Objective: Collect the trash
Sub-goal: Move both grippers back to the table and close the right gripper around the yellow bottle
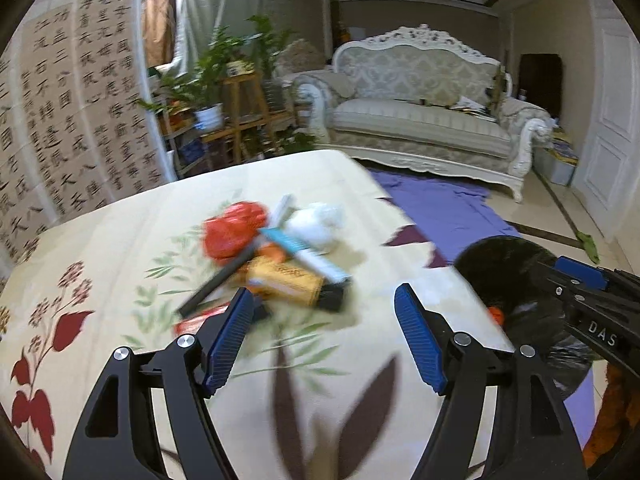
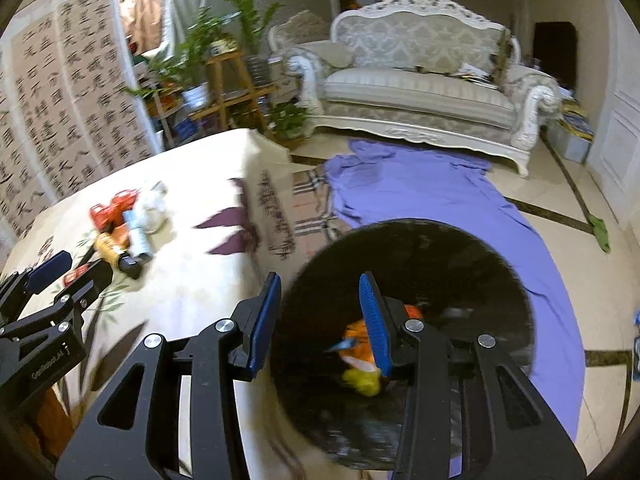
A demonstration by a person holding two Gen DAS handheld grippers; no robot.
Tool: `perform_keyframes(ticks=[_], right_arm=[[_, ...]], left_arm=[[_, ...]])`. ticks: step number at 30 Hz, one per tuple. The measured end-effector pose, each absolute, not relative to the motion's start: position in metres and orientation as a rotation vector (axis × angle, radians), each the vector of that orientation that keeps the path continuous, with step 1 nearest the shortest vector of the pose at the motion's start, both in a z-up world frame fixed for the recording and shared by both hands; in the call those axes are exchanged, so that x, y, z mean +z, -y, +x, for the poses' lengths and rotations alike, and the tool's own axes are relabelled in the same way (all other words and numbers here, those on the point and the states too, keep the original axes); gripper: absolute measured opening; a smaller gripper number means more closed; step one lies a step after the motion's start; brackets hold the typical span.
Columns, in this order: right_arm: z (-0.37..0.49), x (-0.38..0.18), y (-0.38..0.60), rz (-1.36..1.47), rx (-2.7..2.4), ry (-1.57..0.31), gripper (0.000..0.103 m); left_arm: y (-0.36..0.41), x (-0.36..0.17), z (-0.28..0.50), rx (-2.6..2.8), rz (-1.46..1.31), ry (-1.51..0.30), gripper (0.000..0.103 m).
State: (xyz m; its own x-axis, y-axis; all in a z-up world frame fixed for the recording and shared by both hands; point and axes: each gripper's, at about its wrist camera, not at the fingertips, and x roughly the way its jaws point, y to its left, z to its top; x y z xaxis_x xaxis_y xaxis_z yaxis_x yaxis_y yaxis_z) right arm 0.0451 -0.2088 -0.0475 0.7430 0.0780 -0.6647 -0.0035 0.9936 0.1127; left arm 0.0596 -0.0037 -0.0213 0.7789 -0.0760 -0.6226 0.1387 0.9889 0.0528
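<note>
Black bin bag (image 2: 404, 320), mouth open beside the table edge, holding an orange wrapper (image 2: 358, 340), a yellow crumpled piece (image 2: 364, 382) and a small orange-red item (image 2: 412, 311). Right gripper (image 2: 320, 320), angled downward over the bag's near rim; its jaws stand partly apart with nothing pressed between the blue pads, the right-hand finger inside the mouth, the other just outside it. The letters "DAS" (image 1: 602, 334) are legible on this gripper's body in the left wrist view.

Left gripper (image 1: 324, 326), tilted down toward the floral tablecloth (image 1: 120, 248), jaws wide apart and holding nothing. Just beyond its fingertips lies the remaining trash pile: a red crumpled bag (image 1: 232, 230), white crumpled tissue (image 1: 316, 222), a yellow-orange box (image 1: 286, 282) with illegible print, a light blue-and-white box (image 1: 304, 254) and a dark stick (image 1: 218, 280). A calligraphy screen (image 1: 72, 108) stands at far left; its characters are too blurred to read.
</note>
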Motion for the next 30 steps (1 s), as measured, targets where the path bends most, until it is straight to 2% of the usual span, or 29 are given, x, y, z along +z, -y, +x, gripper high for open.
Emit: perform_keyframes(ticks=[18,30], right_arm=[[0.075,-0.039,0.091,-0.041,0.309,-0.748,0.040],[0.099,-0.047,0.044,-0.127,0.369,-0.776,0.040]], left_arm=[[-0.107,-0.022,0.064,0.091,0.005,-0.681,0.071],[-0.152,-0.029,0.069,0.167,-0.054,-0.699,0.071]])
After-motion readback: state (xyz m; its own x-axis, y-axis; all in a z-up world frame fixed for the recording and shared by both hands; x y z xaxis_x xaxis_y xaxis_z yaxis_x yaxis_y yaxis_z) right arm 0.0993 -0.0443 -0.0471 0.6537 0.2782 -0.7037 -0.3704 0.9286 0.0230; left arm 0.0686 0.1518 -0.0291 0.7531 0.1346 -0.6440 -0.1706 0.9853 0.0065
